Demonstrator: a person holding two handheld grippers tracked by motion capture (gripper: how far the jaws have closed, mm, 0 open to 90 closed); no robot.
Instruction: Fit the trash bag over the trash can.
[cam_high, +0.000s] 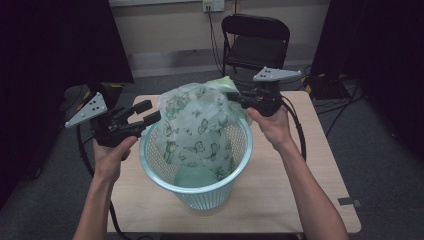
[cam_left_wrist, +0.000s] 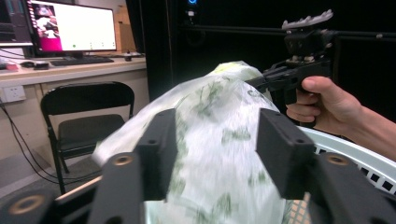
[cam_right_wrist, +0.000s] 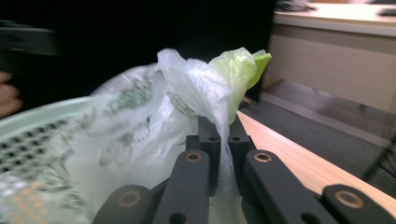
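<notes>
A thin plastic bag (cam_high: 197, 132) with green butterflies printed on it is seen standing up out of a pale green basket (cam_high: 197, 192). The basket is set on a light wooden table (cam_high: 310, 190), close to the middle. The lower part of the bag sits inside the basket, and its top sticks up above the rim.

The right gripper (cam_high: 234, 97) is held at the far right side of the bag's top. Its jaws are pressed together, and a bunched bit of the bag (cam_right_wrist: 212, 100) is pinched between them — this is seen best in the right gripper view. A brighter green patch of plastic (cam_right_wrist: 240, 67) is seen at the very top of the bunch.

The left gripper (cam_high: 149, 112) is held at the left side of the basket, just beside the rim. Its jaws are spread apart — nothing is gripped by them. In the left gripper view the bag (cam_left_wrist: 219, 140) is seen past the two jaws, blurred.

A black folding chair (cam_high: 256, 42) is seen behind the table.
</notes>
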